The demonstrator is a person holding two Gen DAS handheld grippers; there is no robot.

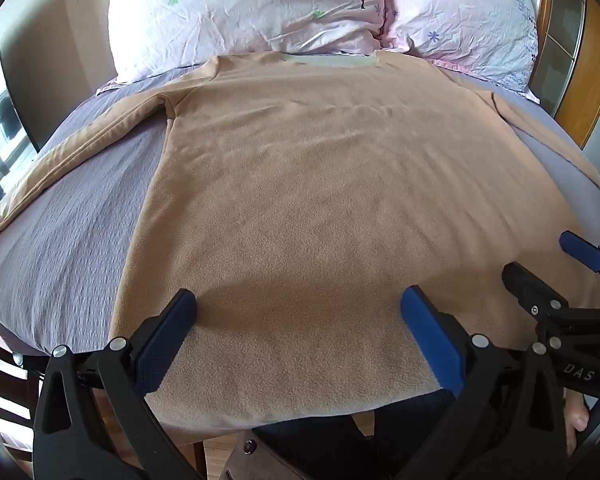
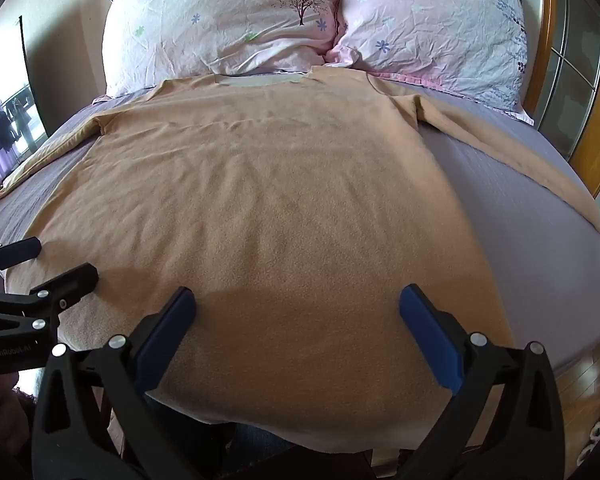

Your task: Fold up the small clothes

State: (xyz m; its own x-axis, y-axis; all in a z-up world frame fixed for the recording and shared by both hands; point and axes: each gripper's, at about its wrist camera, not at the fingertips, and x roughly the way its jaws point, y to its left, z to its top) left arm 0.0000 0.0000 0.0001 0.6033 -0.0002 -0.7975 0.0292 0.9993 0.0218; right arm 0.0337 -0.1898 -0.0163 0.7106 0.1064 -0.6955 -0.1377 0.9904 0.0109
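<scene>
A tan long-sleeved fleece top (image 1: 320,184) lies flat on the bed, collar toward the pillows, both sleeves spread out to the sides; it also shows in the right wrist view (image 2: 268,200). My left gripper (image 1: 298,308) is open and empty, hovering over the hem at its left part. My right gripper (image 2: 298,308) is open and empty over the hem's right part. The right gripper also shows at the right edge of the left wrist view (image 1: 548,264), and the left gripper at the left edge of the right wrist view (image 2: 56,260).
The bed has a grey-purple cover (image 1: 72,216). Two pink flowered pillows (image 1: 244,8) (image 2: 432,28) lie at the head. A wooden headboard frame (image 2: 592,120) stands at the right. The bed's near edge runs just under the hem, with wooden floor below.
</scene>
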